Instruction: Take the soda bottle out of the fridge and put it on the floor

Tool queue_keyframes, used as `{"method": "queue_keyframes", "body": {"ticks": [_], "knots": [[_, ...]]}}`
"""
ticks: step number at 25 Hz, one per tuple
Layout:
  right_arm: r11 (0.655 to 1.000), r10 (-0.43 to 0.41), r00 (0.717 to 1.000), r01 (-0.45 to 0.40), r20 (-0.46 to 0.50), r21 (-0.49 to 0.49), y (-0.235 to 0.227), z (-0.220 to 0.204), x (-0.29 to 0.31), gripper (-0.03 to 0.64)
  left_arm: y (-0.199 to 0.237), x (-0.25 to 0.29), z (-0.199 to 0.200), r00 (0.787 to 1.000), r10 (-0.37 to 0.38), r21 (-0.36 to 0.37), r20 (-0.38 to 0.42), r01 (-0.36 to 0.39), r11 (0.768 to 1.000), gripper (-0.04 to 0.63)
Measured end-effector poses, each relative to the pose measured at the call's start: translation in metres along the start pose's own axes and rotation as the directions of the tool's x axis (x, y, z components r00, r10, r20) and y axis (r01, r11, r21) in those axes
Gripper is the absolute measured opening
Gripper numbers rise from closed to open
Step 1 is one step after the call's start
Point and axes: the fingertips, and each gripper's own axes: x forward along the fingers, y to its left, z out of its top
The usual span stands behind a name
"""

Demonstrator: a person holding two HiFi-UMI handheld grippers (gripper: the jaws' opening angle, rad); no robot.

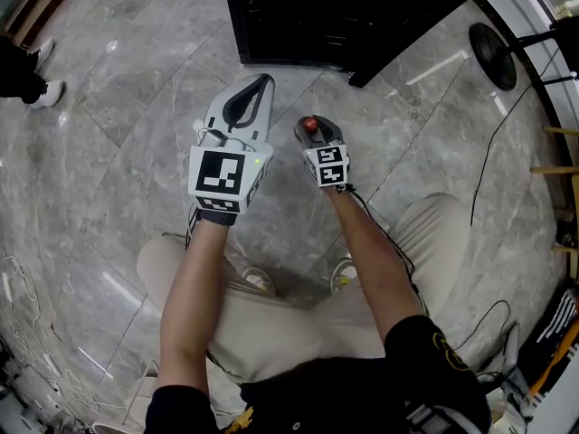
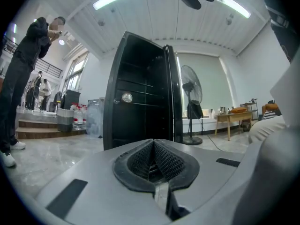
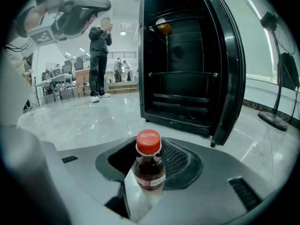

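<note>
Soda bottle (image 3: 149,168) of clear plastic, filled with dark cola and closed by a red screw cap, is gripped upright between the jaws of the right gripper (image 3: 151,159). It is held outside the tall black fridge (image 3: 187,64), whose door is seen swung open behind it. White script is printed on the cap and a red label band is wrapped below the neck; neither can be read. Whether the base is set on the grey marble-tiled floor (image 1: 127,125) cannot be told. The left gripper (image 2: 153,159) is held alongside, clenched with nothing between its jaws. Black-and-white square markers are carried on both grippers' cubes.
</note>
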Motion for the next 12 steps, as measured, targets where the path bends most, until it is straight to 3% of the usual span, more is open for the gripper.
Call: {"method": "queue_keyframes", "body": {"ticks": [11,12], "knots": [[1.0,0.015,0.999,-0.014,-0.034,0.021,-0.0007,-0.0021,0.0025,0.155,-0.0025,0.003,-0.0036,1.0,-0.009,-0.009,-0.026,0.009,1.0,0.018],[0.999,0.022,0.999,-0.02,-0.046,0.047,-0.0007,-0.0035,0.0038,0.194,-0.002,0.0026,-0.0028,1.0,-0.01,-0.008,-0.025,0.01,1.0,0.017]]}}
